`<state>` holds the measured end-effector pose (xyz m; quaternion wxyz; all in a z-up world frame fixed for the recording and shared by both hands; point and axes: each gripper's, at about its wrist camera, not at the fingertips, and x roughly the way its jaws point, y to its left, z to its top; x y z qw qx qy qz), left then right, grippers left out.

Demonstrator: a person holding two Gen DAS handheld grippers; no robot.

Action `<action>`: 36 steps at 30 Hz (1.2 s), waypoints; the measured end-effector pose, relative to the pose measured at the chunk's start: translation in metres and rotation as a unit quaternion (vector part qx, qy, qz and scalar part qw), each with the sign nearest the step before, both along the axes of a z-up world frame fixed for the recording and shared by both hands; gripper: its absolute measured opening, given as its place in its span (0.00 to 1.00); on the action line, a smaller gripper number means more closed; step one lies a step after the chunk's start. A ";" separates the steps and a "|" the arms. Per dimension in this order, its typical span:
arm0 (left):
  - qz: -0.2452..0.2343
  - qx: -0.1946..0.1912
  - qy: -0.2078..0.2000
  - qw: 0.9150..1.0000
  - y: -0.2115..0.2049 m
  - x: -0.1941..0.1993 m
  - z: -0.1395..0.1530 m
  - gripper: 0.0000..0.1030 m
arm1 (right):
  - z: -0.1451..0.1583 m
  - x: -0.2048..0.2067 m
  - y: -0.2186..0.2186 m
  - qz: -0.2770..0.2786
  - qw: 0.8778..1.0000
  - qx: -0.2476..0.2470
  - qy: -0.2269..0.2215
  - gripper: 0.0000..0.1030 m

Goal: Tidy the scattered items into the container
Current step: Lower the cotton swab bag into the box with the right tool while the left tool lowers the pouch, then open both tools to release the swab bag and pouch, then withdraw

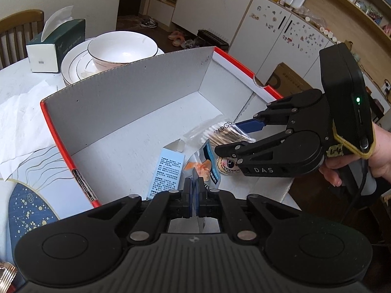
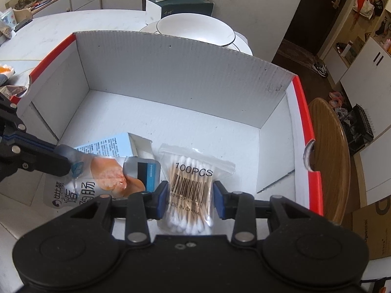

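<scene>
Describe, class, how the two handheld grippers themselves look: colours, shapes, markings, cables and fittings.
The right gripper is matte black, with linked bars on silver rivets, blue finger pads, white letters DAS, a boxy black top unit with a green light, a yellow cord loop, a grey handle and a black cable. The left gripper matches: black linkages, silver rivets, blue pads, round side discs.
</scene>
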<state>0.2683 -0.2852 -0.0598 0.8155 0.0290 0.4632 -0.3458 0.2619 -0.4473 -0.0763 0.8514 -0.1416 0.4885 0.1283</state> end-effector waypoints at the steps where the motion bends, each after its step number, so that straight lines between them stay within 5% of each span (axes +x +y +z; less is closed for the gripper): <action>1: -0.001 0.002 -0.001 1.000 0.000 0.000 0.000 0.01 | 0.001 0.000 -0.001 -0.001 1.000 0.000 -0.001 0.38; 7: -0.009 0.016 -0.004 1.000 -0.003 -0.001 -0.002 0.02 | 0.005 -0.004 -0.005 -0.008 1.000 0.006 -0.003 0.45; 15: -0.021 0.016 -0.010 1.000 -0.005 -0.005 0.001 0.20 | 0.009 -0.007 -0.011 -0.018 1.000 0.020 -0.002 0.47; 36: -0.020 -0.011 -0.069 0.997 0.000 -0.029 0.033 0.25 | 0.042 -0.033 -0.008 -0.022 0.998 0.050 -0.031 0.60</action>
